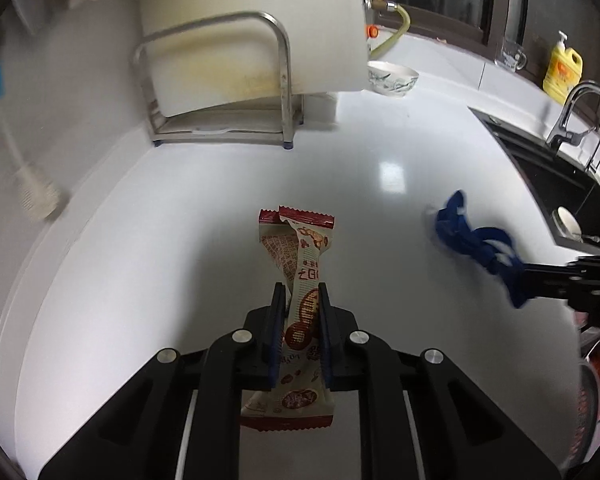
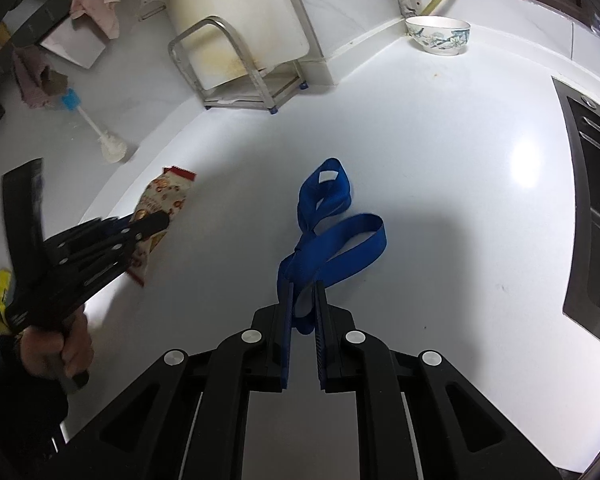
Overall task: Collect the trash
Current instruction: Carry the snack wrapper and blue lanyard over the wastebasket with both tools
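Note:
My left gripper (image 1: 301,294) is shut on a red and cream snack wrapper (image 1: 300,256), held above the white counter (image 1: 180,264). The wrapper sticks out ahead of the fingertips and hangs below the jaws. It also shows in the right wrist view (image 2: 168,192), in the left gripper (image 2: 162,220). My right gripper (image 2: 303,290) is shut on a blue fabric strap (image 2: 332,236), whose loops trail forward over the counter. In the left wrist view the strap (image 1: 472,240) hangs from the right gripper (image 1: 540,272) at the right.
A metal rack (image 1: 220,80) with a white cutting board stands at the back. A patterned bowl (image 2: 438,34) sits near the back wall. A dark sink (image 1: 560,184) with a tap is at the right. A blue-handled brush (image 2: 92,128) lies at the left.

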Demonstrator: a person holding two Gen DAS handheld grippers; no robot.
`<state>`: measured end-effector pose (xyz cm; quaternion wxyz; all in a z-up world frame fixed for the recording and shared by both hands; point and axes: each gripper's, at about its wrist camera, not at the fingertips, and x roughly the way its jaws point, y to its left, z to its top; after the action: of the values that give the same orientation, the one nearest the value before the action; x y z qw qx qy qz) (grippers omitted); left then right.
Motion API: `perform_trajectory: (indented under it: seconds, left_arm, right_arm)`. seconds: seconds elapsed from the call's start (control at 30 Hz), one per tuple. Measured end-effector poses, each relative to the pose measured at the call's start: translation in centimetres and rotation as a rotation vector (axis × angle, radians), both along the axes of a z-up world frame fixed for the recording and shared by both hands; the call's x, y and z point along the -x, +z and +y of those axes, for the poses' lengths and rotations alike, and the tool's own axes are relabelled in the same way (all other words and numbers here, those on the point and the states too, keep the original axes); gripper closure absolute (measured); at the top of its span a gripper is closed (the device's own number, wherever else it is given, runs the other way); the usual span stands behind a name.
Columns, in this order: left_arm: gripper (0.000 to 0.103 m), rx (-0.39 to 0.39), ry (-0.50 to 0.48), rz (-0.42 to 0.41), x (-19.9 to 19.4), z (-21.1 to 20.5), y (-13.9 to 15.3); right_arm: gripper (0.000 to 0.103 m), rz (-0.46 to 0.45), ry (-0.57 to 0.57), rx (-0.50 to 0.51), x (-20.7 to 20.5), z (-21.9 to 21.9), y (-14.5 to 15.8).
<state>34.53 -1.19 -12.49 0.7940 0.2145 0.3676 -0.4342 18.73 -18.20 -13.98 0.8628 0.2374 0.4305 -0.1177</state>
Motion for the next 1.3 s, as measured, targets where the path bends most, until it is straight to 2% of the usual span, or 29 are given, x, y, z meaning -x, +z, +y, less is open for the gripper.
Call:
perform_trajectory:
  seconds: [0.17,0.33,0.67,0.8,0.9,1.07,1.3]
  left_arm:
    - [0.088,-0.024,0.091,-0.027,4.0,1.7,2.0]
    - [0.088,-0.059,0.159,-0.013,8.1,2.7,3.2]
    - [0.088,-0.021,0.360,0.016,17.0,5.1,6.2]
    - [0.088,-0.023,0.468,-0.008,21.3,5.3,7.0]
    - [0.088,-0.010,0.571,0.026,25.1,5.3,7.2]
    - [0.088,-0.005,0.707,0.035,31.5,4.8,6.9]
    - [0.088,-0.011,0.849,0.050,38.4,4.5,5.8]
  right_arm:
    - [0.093,-0.005,0.050,-0.025,1.5,0.8,0.9]
    - [0.093,-0.030,0.103,-0.049,3.6,1.7,2.6]
    - [0.093,-0.063,0.267,-0.068,8.8,2.2,5.0]
    - [0.093,-0.070,0.352,-0.082,12.1,2.0,5.6]
    - [0.093,-0.063,0.418,-0.089,15.0,1.4,5.9]
    - [0.093,-0.050,0.510,-0.096,20.6,-0.2,6.1]
    - [0.093,-0.014,0.629,-0.053,26.1,-1.4,5.7]
